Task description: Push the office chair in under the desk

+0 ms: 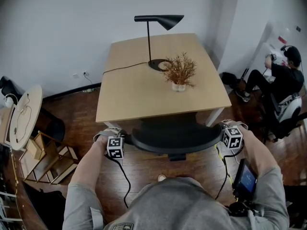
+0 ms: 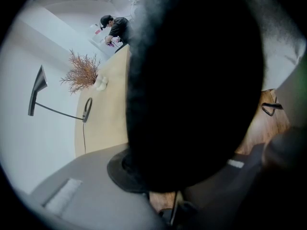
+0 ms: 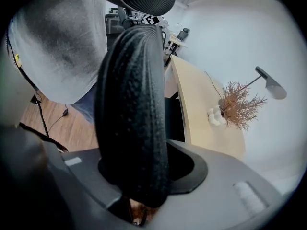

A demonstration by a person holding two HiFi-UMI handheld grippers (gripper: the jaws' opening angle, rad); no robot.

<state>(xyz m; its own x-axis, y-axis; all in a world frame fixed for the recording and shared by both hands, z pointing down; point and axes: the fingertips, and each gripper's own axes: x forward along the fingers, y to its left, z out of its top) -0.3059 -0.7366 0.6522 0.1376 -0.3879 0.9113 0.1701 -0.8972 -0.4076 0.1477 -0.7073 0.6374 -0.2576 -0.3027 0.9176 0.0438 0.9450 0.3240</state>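
Wood floor (image 1: 144, 169) and pale walls all round. Up close, the left tongs (image 1: 125, 141) were clamped on the left end of the office chair (image 1: 175, 137) backrest, and the right tongs (image 1: 223, 137) were clamped on its right end. That chair sat right at the front edge of the worktop (image 1: 144, 95), seat tucked under. Further back stood a black desk lamp (image 1: 158, 20) and a dried plant (image 1: 180, 71).
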